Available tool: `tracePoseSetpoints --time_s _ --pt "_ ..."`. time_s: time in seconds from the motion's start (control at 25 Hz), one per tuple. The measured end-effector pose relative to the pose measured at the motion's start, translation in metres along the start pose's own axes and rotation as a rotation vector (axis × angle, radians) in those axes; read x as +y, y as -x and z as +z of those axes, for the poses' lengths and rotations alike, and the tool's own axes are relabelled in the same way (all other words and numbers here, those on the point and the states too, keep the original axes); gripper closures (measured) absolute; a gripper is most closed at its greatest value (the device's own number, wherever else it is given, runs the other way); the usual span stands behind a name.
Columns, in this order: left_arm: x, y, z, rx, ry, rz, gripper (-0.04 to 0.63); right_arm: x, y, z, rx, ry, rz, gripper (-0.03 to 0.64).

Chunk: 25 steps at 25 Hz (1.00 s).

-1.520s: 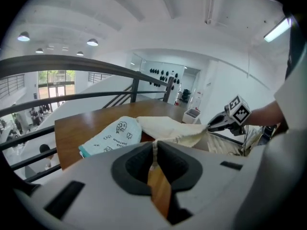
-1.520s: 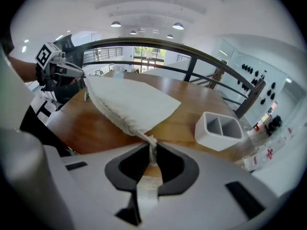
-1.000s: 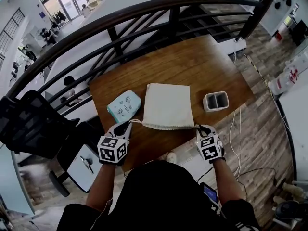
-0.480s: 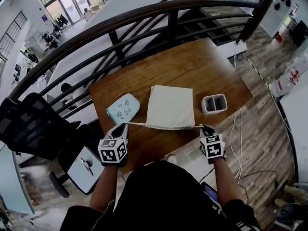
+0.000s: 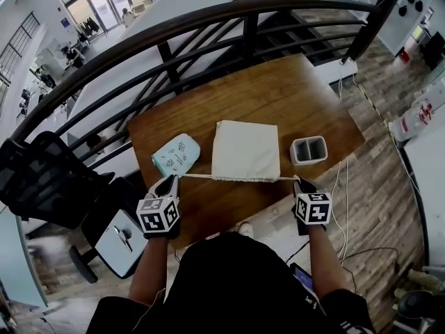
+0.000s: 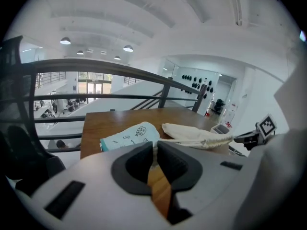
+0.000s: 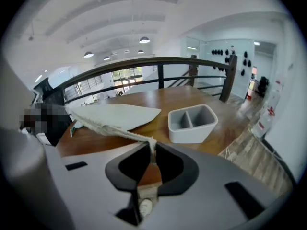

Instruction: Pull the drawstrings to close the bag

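1. My left gripper (image 6: 153, 150) is clamped tight on the left drawstring (image 5: 193, 177), with the pale cord pinched between its dark pads.
2. My right gripper (image 7: 153, 146) is likewise closed on the right drawstring (image 5: 286, 179), whose end runs up into the jaws.
3. The cream drawstring bag (image 5: 245, 150) lies flat on the wooden table (image 5: 278, 92), its mouth on the edge nearest me, between the two grippers.
4. Both cords stretch straight out sideways from the mouth in one taut line along the near hem, which looks gathered and puckered.
5. A teal pouch (image 5: 175, 154) with printed figures lies just left of the bag, near my left gripper.
6. A grey two-compartment tray (image 5: 309, 149) stands to the bag's right, apart from it.
7. A dark railing (image 5: 208, 19) curves beyond the table's far edge.
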<state>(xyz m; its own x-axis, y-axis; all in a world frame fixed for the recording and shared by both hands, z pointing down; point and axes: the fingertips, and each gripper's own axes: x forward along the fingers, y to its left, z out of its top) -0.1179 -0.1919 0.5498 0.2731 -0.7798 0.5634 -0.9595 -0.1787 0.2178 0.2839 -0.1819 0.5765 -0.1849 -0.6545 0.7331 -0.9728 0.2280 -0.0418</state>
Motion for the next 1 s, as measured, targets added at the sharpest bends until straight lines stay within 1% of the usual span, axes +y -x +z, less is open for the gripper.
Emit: tracePoseSetpoints --time_s 0.04,0.08,0.16,0.24,0.48,0.56,0.6,0.68,0.72,0.8,0.84,0.92,1.0 --pt "-0.001 0.000 -0.001 0.004 -0.002 0.004 0.558 -0.002 0.000 0.001 -0.003 -0.016 -0.006 0.580" --pt "-0.001 0.000 -0.002 0.005 0.001 0.012 0.558 -0.001 0.000 0.003 -0.005 -0.006 -0.014 0.580" --pt "0.002 -0.001 -0.002 -0.002 0.034 0.024 0.558 0.002 0.001 0.004 -0.010 0.036 -0.028 0.580" --pt "0.003 -0.001 0.000 -0.010 0.058 0.024 0.558 0.004 0.001 0.003 -0.011 0.048 -0.027 0.580" --pt "0.003 -0.002 0.007 -0.018 0.032 0.038 0.558 0.006 -0.001 -0.001 -0.009 0.054 -0.011 0.580" --pt "0.008 -0.001 0.005 -0.009 0.010 0.073 0.558 0.000 -0.001 -0.002 -0.014 0.037 -0.023 0.580" --pt "0.014 0.000 0.004 -0.006 0.016 0.097 0.560 -0.008 -0.001 -0.003 -0.018 0.014 -0.041 0.580" --pt "0.028 0.001 0.003 -0.003 0.059 0.130 0.560 -0.026 -0.001 -0.005 -0.025 -0.036 -0.069 0.580" --pt "0.032 0.001 0.004 0.000 0.049 0.141 0.560 -0.028 -0.001 -0.004 -0.026 -0.033 -0.074 0.580" --pt "0.033 0.002 0.009 0.005 -0.038 0.167 0.560 -0.024 0.000 0.001 -0.028 0.019 -0.083 0.581" --pt "0.033 0.003 0.011 0.002 -0.059 0.172 0.560 -0.022 0.001 0.002 -0.031 0.034 -0.087 0.581" --pt "0.032 0.004 0.012 -0.006 -0.055 0.169 0.560 -0.020 0.001 0.003 -0.034 0.031 -0.092 0.581" --pt "0.030 0.005 0.011 -0.004 -0.067 0.168 0.560 -0.021 0.000 0.003 -0.035 0.012 -0.093 0.581"
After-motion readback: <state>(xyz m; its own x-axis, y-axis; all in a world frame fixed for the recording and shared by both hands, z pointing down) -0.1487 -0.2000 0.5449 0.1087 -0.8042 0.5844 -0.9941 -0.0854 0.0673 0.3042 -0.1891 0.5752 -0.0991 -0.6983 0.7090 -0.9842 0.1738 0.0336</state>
